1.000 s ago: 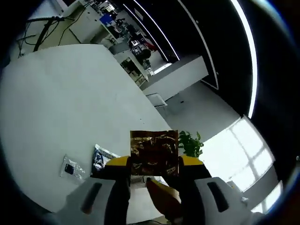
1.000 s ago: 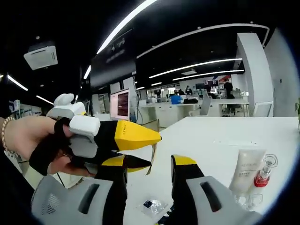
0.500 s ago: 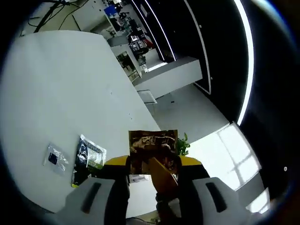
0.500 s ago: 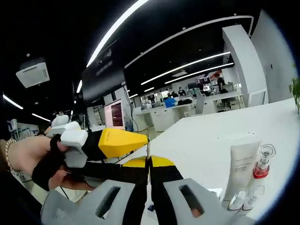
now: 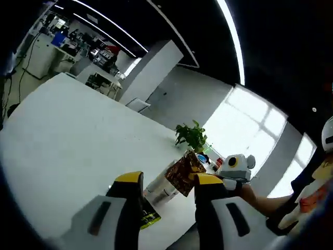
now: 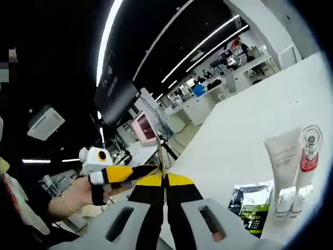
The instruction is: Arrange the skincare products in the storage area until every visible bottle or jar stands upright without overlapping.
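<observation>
A crinkled gold sachet (image 5: 183, 172) hangs in the air just past my left gripper (image 5: 169, 182), whose jaws stand open and apart from it. My right gripper (image 5: 223, 174) reaches in from the right and holds it. In the right gripper view the sachet (image 6: 160, 159) shows edge-on, with my right gripper (image 6: 165, 179) shut on it. The left gripper (image 6: 140, 172), held by a hand, points at it from the left. On the white table (image 6: 244, 130) a white tube (image 6: 283, 156) and a red-capped bottle (image 6: 310, 151) stand upright behind small vials (image 6: 287, 200).
A black-and-green sachet (image 6: 251, 204) lies flat beside the tube, and its corner (image 5: 149, 217) shows under my left jaw. A potted plant (image 5: 190, 136) stands at the table's far edge. Desks and screens (image 6: 143, 127) fill the room behind.
My right gripper shut on the gold sachet and now carries it. The left gripper has let it go, and both views have swung round.
</observation>
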{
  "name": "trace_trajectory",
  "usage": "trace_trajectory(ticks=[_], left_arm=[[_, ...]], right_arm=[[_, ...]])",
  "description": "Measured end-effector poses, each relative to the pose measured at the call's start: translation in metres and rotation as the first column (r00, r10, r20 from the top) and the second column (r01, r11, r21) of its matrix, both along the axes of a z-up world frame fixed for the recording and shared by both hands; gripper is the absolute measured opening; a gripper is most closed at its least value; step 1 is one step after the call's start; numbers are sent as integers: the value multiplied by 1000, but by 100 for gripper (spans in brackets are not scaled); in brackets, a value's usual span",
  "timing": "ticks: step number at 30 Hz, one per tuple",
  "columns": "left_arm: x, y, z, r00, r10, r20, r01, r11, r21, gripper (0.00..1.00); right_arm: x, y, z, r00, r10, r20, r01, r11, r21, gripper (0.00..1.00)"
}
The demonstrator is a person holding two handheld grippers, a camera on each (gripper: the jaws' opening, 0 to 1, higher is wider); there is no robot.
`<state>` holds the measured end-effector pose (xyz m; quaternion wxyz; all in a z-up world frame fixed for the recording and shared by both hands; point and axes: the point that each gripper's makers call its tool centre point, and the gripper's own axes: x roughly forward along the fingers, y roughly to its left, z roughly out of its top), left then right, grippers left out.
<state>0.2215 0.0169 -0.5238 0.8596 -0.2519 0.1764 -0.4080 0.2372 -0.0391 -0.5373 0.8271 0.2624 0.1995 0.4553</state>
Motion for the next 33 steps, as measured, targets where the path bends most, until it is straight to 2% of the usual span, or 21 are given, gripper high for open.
trace_trajectory(ticks=[1,3,5,7,10,11,13,14,15,17,18,19,22,26,33], left_arm=[[-3,-2,5,999,-30,9,31,999,-19,29],[-6,-3,5,998,-59,12,59,998,-8,25],[-5,-1,-1,997,-77,20,76,997,25,22],[-2,0,-5,996,-87,10,87,996,17,20],[0,2,-7,997,-78,10,77,997,24,15],[2,4,-10,997,-70,22,69,996,54,11],[0,3,-10,996,-84,21,83,995,53,1],[7,8,-12,999,-31,18,30,997,66,0],[5,8,-13,999,-36,8,35,997,65,0],[5,7,-11,1000,-10,-18,11,999,53,0],[7,8,-7,999,28,-25,-27,999,17,0],[6,9,-6,997,44,-58,-46,999,-24,0],[6,13,-6,987,97,-129,-112,986,-120,0],[3,18,-14,976,135,-169,-163,972,-169,0],[-2,23,-32,961,164,-221,-207,961,-184,0]], right_arm=[[-3,4,3,999,38,-11,-37,999,11,1],[-3,7,7,998,58,-17,-57,998,16,1],[-6,13,11,995,98,-28,-98,995,25,1],[-12,20,14,989,144,-37,-143,989,31,1],[-16,26,16,984,172,-42,-170,985,38,1],[-16,27,16,984,172,-39,-170,985,40,1],[-15,28,12,985,167,-37,-166,986,22,1],[-13,27,11,986,163,-39,-163,986,22,1],[-12,27,9,986,161,-43,-161,987,23,1],[-9,27,9,990,143,-16,-143,990,14,1],[-6,27,12,991,130,33,-130,992,5,2],[-4,26,12,991,120,61,-119,993,-12,3],[2,23,13,989,97,116,-91,994,-52,8],[5,22,14,991,85,107,-81,996,-42,7],[15,24,12,992,49,116,-41,997,-68,2]])
